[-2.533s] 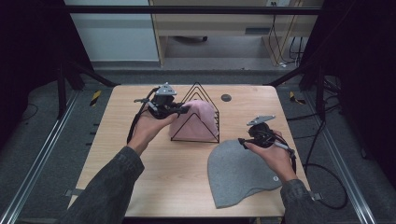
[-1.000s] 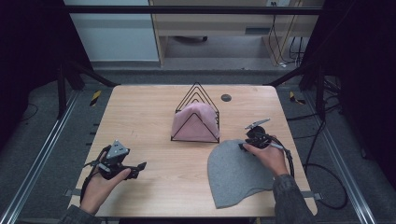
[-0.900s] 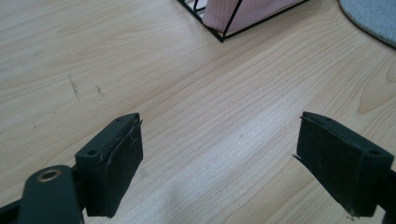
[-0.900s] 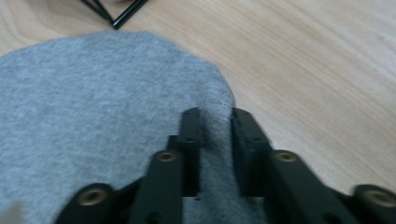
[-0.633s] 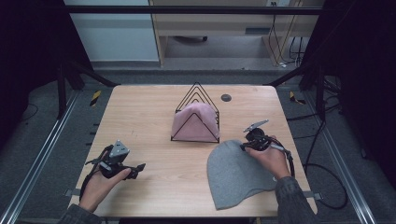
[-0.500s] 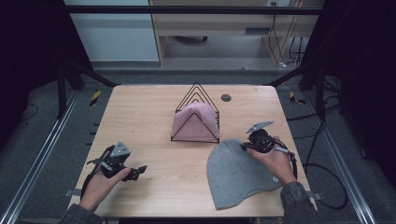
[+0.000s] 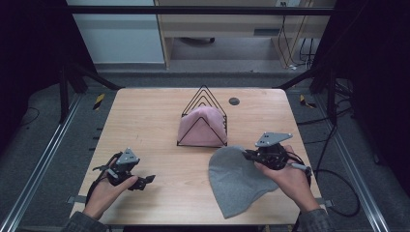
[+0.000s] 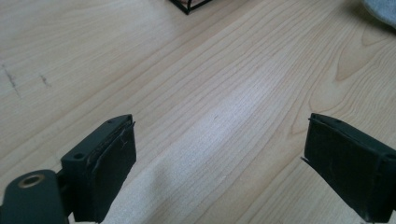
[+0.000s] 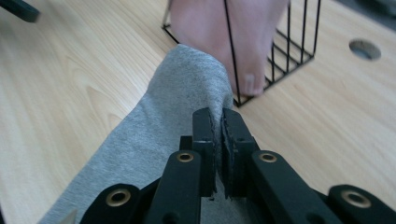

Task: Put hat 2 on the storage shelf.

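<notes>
Rack: wire rack (image 7: pixel 205 117) stands mid-table (image 7: pixel 145 121), toward the far edge.
In rack: folded cloth (image 7: pixel 200 129).
Hat: flat hat (image 7: pixel 237 181) lies near-right of the rack, just beside it.
Hole: round table hole (image 7: pixel 234 101) sits right of the rack, behind the hat.

Soft grey knit hat (image 7: pixel 237 181), matt wooden table (image 7: pixel 145 121)

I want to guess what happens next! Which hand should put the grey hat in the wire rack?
Right. The right gripper already pinches the grey hat beside the wire rack; the left gripper is open, far off.
</notes>
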Available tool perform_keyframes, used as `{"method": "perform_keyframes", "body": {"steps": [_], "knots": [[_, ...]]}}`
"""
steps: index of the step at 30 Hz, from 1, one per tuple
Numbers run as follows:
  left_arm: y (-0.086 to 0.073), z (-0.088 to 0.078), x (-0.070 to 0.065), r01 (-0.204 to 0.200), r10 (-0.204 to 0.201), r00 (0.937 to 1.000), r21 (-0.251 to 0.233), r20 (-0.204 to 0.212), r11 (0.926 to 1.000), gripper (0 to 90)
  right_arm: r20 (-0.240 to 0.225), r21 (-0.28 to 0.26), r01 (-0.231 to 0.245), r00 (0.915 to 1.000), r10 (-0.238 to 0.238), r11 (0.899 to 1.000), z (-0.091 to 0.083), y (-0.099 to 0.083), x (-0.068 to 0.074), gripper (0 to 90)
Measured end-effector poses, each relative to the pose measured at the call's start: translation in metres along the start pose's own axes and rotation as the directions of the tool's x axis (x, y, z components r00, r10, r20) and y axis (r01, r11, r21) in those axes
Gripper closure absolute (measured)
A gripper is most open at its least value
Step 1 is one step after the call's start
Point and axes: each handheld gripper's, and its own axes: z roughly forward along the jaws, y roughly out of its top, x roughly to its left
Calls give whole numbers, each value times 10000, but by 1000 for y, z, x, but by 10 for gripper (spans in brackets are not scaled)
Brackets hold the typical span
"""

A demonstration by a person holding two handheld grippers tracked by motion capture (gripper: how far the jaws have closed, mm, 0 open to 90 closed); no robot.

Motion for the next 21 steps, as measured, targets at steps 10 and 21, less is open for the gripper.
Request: {"method": "perform_keyframes", "body": {"steps": [10,21], "knots": [[1,-1,-2,159,-155,9996,-193,246,9997,105,-372,-575,682,9968,-704,9960,-6,30,25,859],[7,2,-17,-17,69,9943,-495,1060,9988,119,-681,-1306,1184,9894,-1280,9843,-9,64,40,859]]}}
